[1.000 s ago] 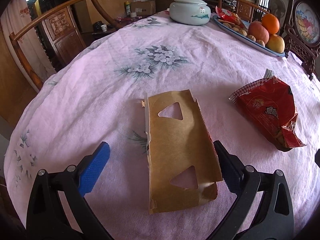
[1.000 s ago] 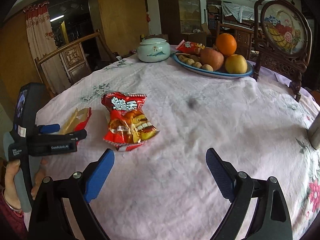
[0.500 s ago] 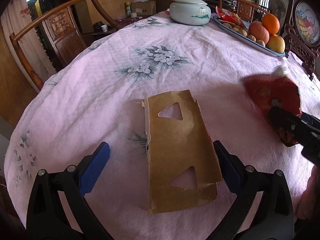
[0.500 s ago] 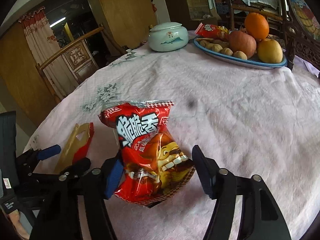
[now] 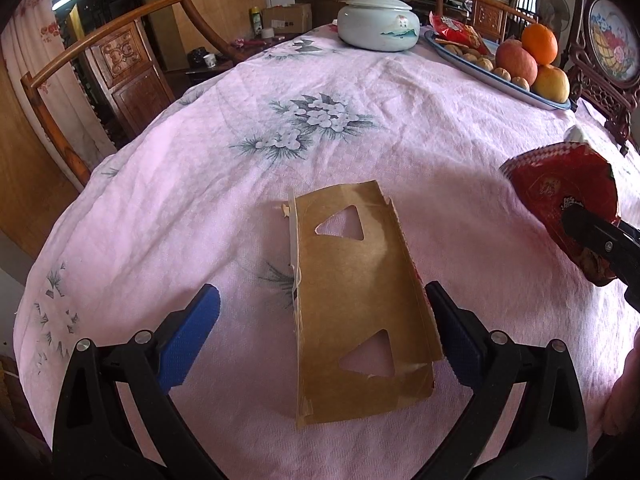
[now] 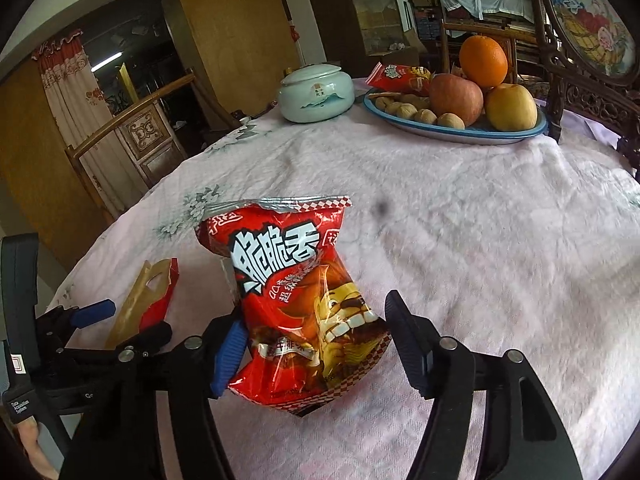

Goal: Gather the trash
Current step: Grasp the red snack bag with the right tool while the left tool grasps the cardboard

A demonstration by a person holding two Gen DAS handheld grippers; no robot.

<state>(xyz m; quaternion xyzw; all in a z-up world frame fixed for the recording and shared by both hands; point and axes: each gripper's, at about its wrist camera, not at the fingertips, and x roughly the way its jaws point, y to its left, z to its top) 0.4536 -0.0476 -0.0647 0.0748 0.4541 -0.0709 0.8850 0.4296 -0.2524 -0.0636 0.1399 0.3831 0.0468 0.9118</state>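
Left wrist view: cardboard piece (image 5: 360, 304), brown with two triangular cut-outs, flat on the pink tablecloth (image 5: 192, 208), lying where it lay a second ago. My left gripper (image 5: 318, 338) is spread wide around its near end, pads clear of it, nothing held. New in this view: my right gripper (image 5: 600, 240) has entered at the right edge on the red snack bag (image 5: 560, 196), so two trash items are now addressed at once.

Right wrist view: snack bag (image 6: 296, 304) sits between my right gripper's (image 6: 316, 344) fingers, raised off the cloth as I judge it. Jaws are opening a little after a squeeze; left pad (image 6: 228, 352) touches the bag, right pad appears just clear, so the grip looks insecure. Open cloth lies ahead and right; fruit tray (image 6: 520, 130) and lidded ceramic jar (image 6: 316, 94) well apart at the far edge.
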